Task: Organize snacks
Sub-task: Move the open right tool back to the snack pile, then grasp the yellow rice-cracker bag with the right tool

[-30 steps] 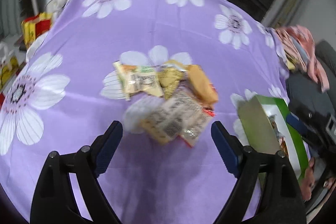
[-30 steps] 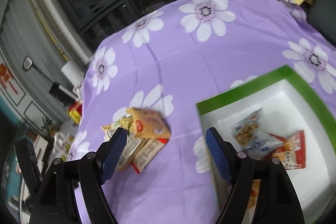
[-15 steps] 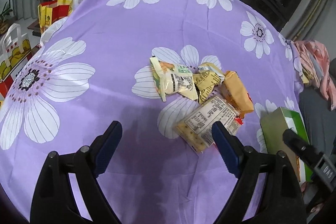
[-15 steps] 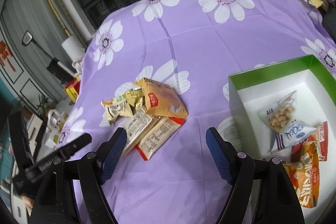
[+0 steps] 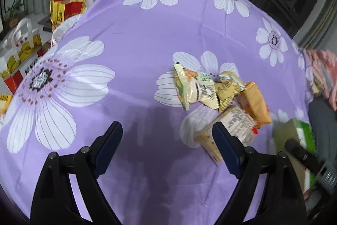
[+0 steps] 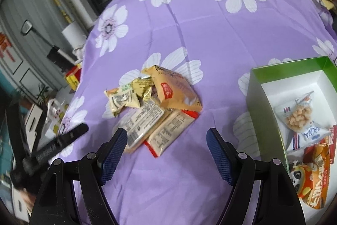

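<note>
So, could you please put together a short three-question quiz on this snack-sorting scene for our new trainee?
1. True or false: the right gripper is shut on a packet.
2. Multiple choice: where is the clear packet of round puffs? A) in the loose pile on the purple cloth; B) inside the green box; C) between the left gripper fingers.
3. Short answer: which packet lies on top of the pile, partly over the flat cracker packs?

Key
1. False: both grippers are open and hold nothing.
2. B.
3. The orange-tan packet with a red label.
</note>
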